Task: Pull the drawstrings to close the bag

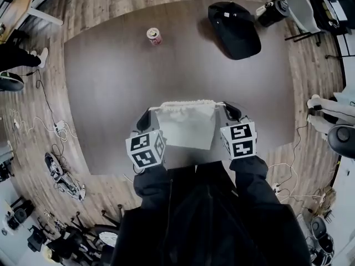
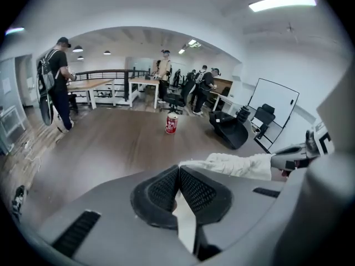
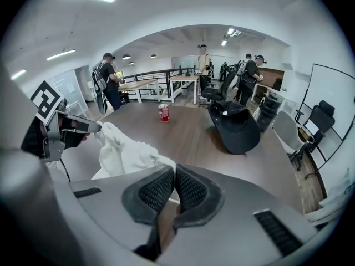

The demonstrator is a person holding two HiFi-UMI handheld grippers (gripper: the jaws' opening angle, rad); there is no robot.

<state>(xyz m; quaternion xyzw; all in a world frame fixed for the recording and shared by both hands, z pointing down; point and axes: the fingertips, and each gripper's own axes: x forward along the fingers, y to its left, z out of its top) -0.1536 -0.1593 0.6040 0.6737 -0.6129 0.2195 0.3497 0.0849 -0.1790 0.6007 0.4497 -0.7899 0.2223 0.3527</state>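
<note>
A white cloth drawstring bag point(image 1: 188, 125) hangs above the brown table point(image 1: 105, 93), stretched between my two grippers, its top edge gathered into a bunched line. My left gripper point(image 1: 151, 111) is shut on the drawstring at the bag's left top corner. My right gripper point(image 1: 226, 108) is shut on the drawstring at the right top corner. In the left gripper view the closed jaws point(image 2: 178, 169) meet where the bag point(image 2: 238, 165) begins. In the right gripper view the shut gripper point(image 3: 173, 173) has the bag point(image 3: 125, 151) running off to its left.
A red can point(image 1: 154, 36) stands at the far side of the table, and a black cap point(image 1: 236, 29) lies at the far right. Office chairs point(image 1: 302, 4) stand beyond the table. Cables point(image 1: 50, 126) lie on the floor at the left. Several people stand at desks far behind.
</note>
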